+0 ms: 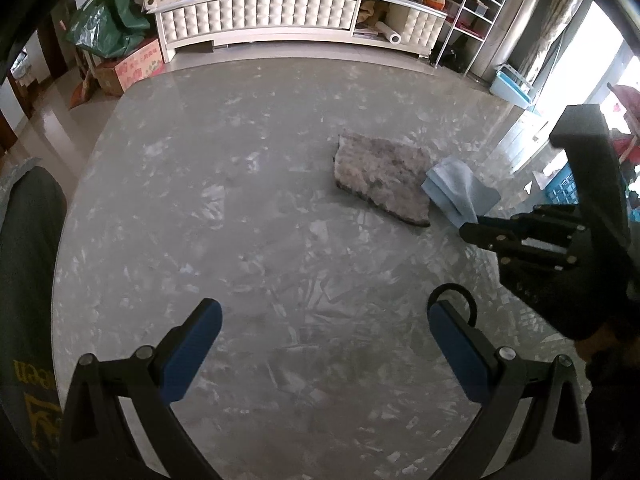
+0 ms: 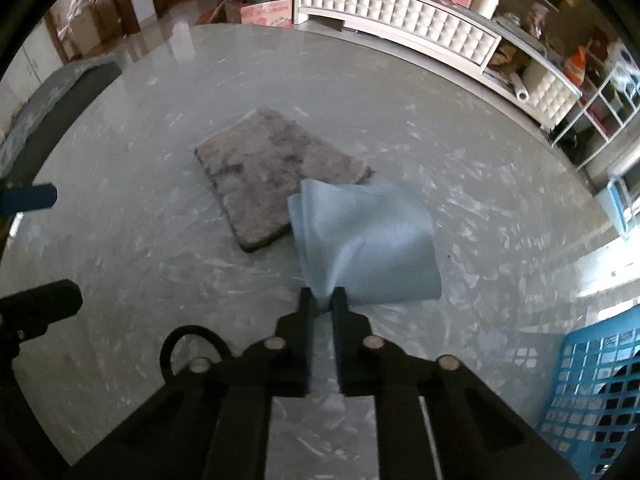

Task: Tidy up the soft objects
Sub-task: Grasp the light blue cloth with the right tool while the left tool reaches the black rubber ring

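A folded light blue cloth (image 2: pixel 368 240) lies on the grey marble table (image 2: pixel 160 272), its far corner over the edge of a flat grey fuzzy mat (image 2: pixel 272 172). My right gripper (image 2: pixel 323 300) is shut on the near edge of the blue cloth. In the left wrist view the mat (image 1: pixel 380 176) and blue cloth (image 1: pixel 460 192) lie at the right, with the right gripper (image 1: pixel 472 232) at the cloth's near edge. My left gripper (image 1: pixel 324 332) is open and empty above the bare near part of the table (image 1: pixel 240 220).
A blue plastic basket (image 2: pixel 600 392) stands at the table's right edge, near my right gripper. A white tufted cabinet (image 1: pixel 260 16) with clutter runs along the far wall. Boxes and a green bag (image 1: pixel 108 28) stand at the far left.
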`<state>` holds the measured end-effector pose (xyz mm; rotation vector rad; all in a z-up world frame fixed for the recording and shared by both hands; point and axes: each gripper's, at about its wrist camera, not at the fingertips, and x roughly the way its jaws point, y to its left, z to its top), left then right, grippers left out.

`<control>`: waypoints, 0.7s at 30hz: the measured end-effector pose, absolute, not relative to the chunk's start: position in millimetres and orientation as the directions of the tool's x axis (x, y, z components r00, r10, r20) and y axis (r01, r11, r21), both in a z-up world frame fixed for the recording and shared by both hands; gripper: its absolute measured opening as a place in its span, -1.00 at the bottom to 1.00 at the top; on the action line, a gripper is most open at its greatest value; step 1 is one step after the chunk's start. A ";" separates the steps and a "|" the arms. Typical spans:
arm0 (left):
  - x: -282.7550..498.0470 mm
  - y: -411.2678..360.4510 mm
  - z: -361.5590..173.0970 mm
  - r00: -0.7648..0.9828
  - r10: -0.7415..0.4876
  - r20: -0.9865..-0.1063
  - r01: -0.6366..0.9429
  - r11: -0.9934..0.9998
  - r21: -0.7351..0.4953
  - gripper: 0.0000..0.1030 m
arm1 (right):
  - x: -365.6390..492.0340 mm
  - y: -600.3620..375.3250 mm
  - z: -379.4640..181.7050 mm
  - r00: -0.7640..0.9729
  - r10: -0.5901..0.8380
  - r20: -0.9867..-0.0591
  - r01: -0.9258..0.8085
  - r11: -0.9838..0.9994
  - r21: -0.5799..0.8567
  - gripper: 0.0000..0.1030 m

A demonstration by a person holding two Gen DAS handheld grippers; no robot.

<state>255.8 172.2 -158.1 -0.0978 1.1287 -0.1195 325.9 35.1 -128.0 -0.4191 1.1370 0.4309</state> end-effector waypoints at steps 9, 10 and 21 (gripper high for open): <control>253.3 172.0 -152.4 0.428 -0.184 -0.885 0.062 0.983 -0.174 1.00 | 325.2 25.8 -125.0 0.315 0.148 -0.937 -0.506 0.862 -0.034 -0.91; 253.4 170.6 -152.6 0.427 -0.187 -0.885 0.067 0.982 -0.176 1.00 | 323.8 23.0 -123.0 0.305 0.165 -0.938 -0.500 0.866 -0.010 -0.91; 253.5 148.9 -163.1 0.396 -0.234 -0.888 0.144 0.971 -0.191 1.00 | 309.1 -3.0 -98.3 0.269 0.260 -0.927 -0.461 0.880 0.113 -0.91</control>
